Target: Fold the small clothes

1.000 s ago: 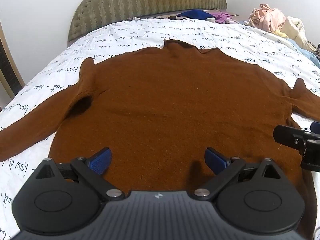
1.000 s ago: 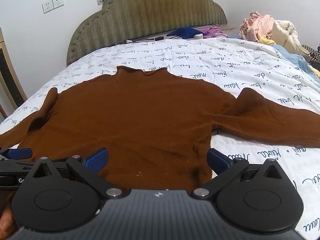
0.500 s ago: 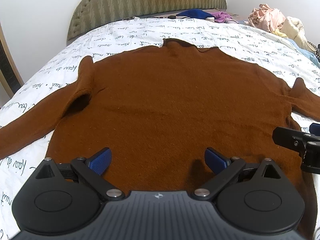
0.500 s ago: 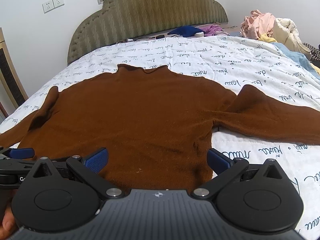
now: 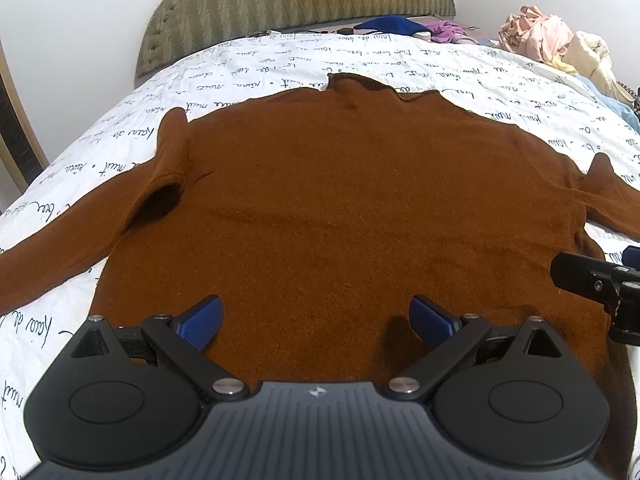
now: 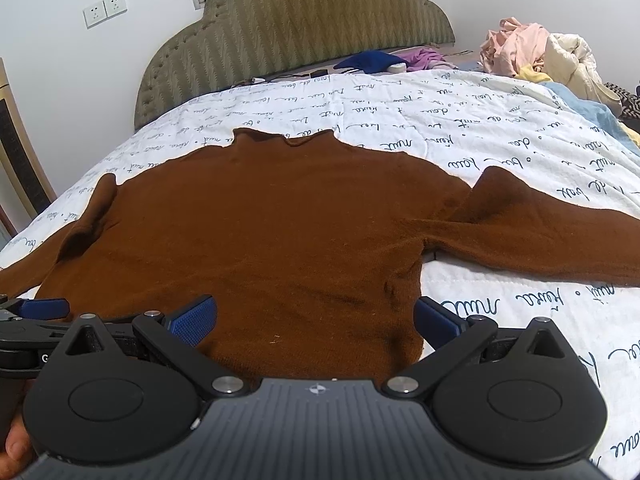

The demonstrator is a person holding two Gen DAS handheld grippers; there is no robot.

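Note:
A brown knit sweater point(image 5: 344, 200) point(image 6: 264, 232) lies flat on the bed, collar toward the headboard and both sleeves spread sideways. My left gripper point(image 5: 316, 322) hovers open over the sweater's lower hem, left of middle, with nothing between its blue pads. Over the hem's right corner my right gripper point(image 6: 316, 322) is open too, its right fingertip point(image 6: 434, 320) just off the cloth above the quilt. The right gripper's black body point(image 5: 596, 284) shows at the right edge of the left wrist view. The left gripper's finger point(image 6: 40, 308) shows at the left edge of the right wrist view.
The white quilt with black script point(image 6: 520, 152) covers the bed. A green padded headboard point(image 6: 296, 32) stands at the far end. A heap of pink, cream and blue clothes point(image 6: 536, 56) lies at the far right, and blue and purple garments point(image 6: 372, 62) by the headboard. A hand point(image 6: 12, 446) holds the left gripper.
Both grippers have drawn back slightly toward the near edge and risen a little, so the sweater sits a bit farther away in both views. Jaws stay open.

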